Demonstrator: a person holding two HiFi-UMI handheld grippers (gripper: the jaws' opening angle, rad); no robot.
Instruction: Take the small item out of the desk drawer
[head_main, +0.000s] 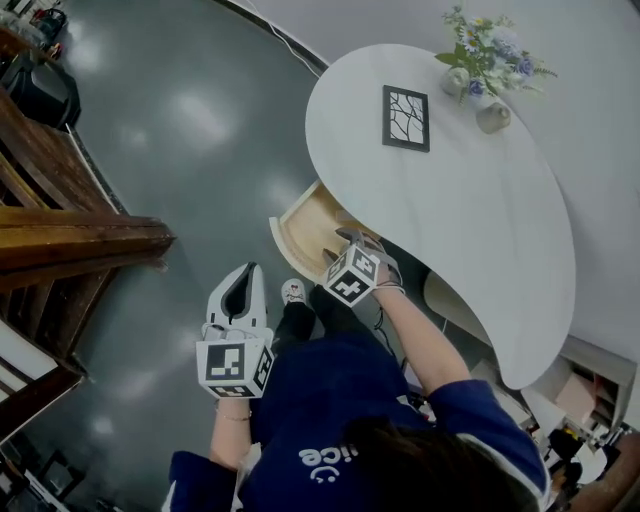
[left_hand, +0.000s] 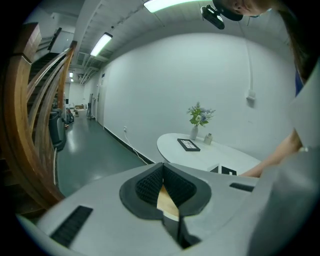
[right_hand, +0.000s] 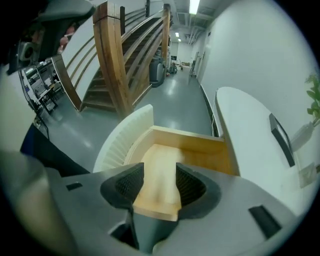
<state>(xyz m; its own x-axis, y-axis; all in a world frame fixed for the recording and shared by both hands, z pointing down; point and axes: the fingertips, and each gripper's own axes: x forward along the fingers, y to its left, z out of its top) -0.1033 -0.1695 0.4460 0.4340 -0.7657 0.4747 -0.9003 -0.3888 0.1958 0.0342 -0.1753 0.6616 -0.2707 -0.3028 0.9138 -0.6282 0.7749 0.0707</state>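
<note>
White curved desk (head_main: 470, 200), grey floor (head_main: 200, 120); wooden drawer (head_main: 300, 232) open; right tongs (right_hand: 160, 182) spread, left tongs (left_hand: 163, 174) together.

The right gripper (right_hand: 159, 183) holds its jaws apart over the open wooden drawer (right_hand: 192, 141), beside the white desk (right_hand: 246, 125); a wooden staircase (right_hand: 119, 65) rises behind.

Drawer (head_main: 298, 225): in the head view its rear lies hidden under the white desk top (head_main: 480, 220), and its near corner sits behind the right gripper (head_main: 352, 250), whose jaw tips are covered there by the marker cube. In the right gripper view the wooden floor between the spread jaws is a pale blur, and whether anything lies on it cannot be told. Staircase (head_main: 60, 240) cut by the left edge; vase of flowers (right_hand: 314, 107) cut by the right edge; wood-coloured sliver behind the left gripper (left_hand: 162, 167) too narrow to identify.
</note>
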